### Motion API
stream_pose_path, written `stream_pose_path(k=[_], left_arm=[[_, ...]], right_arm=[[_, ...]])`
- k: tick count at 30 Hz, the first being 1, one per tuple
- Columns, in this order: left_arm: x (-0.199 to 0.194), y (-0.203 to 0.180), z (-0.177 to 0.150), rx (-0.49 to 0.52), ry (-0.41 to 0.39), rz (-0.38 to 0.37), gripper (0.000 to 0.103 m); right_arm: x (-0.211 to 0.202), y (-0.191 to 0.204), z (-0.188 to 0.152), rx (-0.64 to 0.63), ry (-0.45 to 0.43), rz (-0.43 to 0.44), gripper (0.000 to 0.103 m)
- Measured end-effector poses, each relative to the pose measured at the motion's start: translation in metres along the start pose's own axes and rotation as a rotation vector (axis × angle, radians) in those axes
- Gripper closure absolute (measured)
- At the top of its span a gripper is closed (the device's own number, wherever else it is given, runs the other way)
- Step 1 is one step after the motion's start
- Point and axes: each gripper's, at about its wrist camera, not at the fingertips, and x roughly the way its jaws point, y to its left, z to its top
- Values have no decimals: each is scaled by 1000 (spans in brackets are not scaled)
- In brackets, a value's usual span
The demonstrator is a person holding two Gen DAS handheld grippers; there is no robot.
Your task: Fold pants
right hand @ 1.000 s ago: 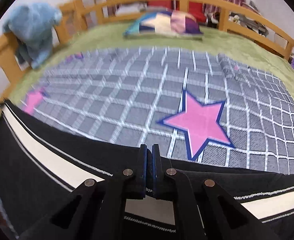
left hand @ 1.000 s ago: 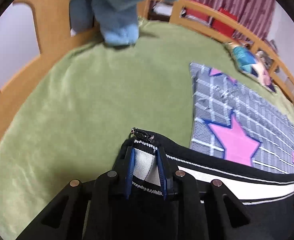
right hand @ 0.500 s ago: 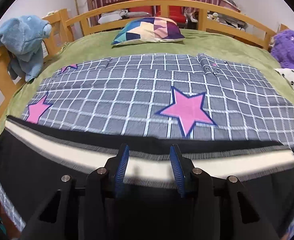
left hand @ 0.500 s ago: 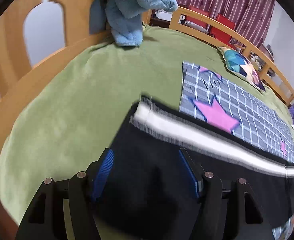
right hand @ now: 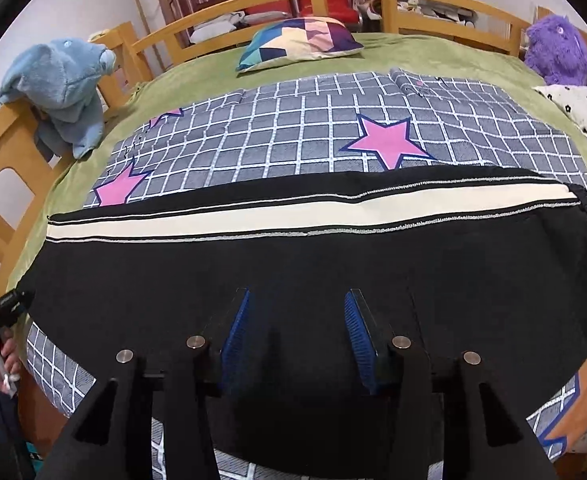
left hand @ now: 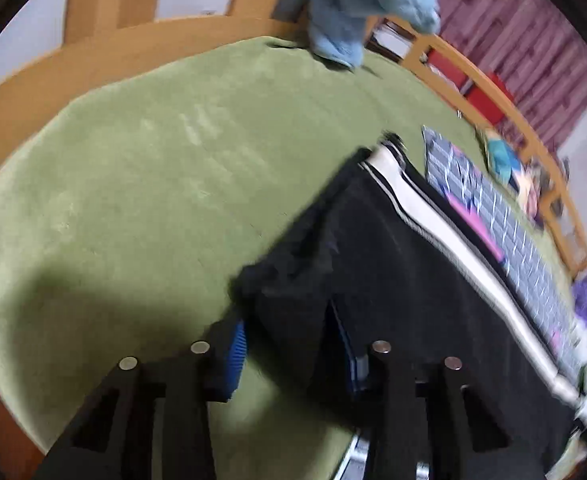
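Observation:
Black pants (right hand: 293,264) with a white side stripe lie flat and lengthwise across the bed, folded leg on leg. My right gripper (right hand: 295,328) is open above the near middle of the pants, holding nothing. My left gripper (left hand: 293,344) is open at the leg-cuff end of the pants (left hand: 393,264), with a rumpled corner of black cloth between its fingers. The left gripper also shows at the left edge of the right wrist view (right hand: 7,306).
A grey checked blanket (right hand: 293,136) with pink stars lies under the pants on a green cover (left hand: 153,168). A blue plush elephant (right hand: 61,88) hangs on the wooden rail (right hand: 9,168). A patterned pillow (right hand: 301,40) and a purple plush (right hand: 557,48) sit far back.
Both grippers opened and let go of the pants, which now lie flat on the bed. Both grippers have drawn back; the left has swung toward the cuff corner.

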Motion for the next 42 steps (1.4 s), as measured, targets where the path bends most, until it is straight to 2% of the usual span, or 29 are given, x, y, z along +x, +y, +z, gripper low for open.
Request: stream_pose_path(k=[1,3,7,8,12,15,18,20,23,26,28,29,32,35,37,38,40,42], left_arm=[[3,5,0,-35,3,-21,67],[3,0,-3,-18,-13,-8,68],[-17,-21,-1,41,-73,32,87],[-25,-30,1,61,-90,38,89],[-70,-98,6,239,-199,70,90],[-99,-157,-2,367,-230,-18,91],[-118,-219,-25,494,-259,-63,91],[-123,-253,-45,549,-244,-103,91],[-117,-309,-84,619,-167,-186,92],[-98,-367,-142,731,-100,-234,92],[-90,-388,-174,774,-51,-263,92],[-82,-404,-195,803,3,-300,92],[-71,-421,-234,850,115,-342,91],[-62,-415,-267,867,229,-321,85],[-63,-405,-270,846,252,-325,72],[-65,-401,-268,825,258,-334,68],[-73,-387,-254,752,250,-366,40],[-86,-371,-241,693,203,-402,35]], right_arm=[[-2,2,0,0,-2,1,55],[-8,6,-1,1,-10,11,55],[-13,7,-10,-17,-25,-36,55],[-14,5,-13,-21,-22,-45,55],[-25,-17,-27,46,-60,-32,55],[-26,-35,-38,72,-70,-59,55],[-28,-52,-50,98,-64,-60,55],[-31,-59,-54,111,-65,-50,55],[-40,-70,-62,129,-84,-51,55],[-53,-85,-69,170,-104,-44,55],[-57,-94,-71,205,-114,-23,55],[-59,-101,-73,232,-115,-5,55],[-59,-107,-75,253,-105,0,55],[-60,-107,-75,254,-110,6,55],[-60,-104,-74,239,-111,3,54],[-58,-102,-73,225,-108,0,54],[-55,-93,-72,190,-100,-4,54],[-51,-87,-72,167,-95,6,52]])
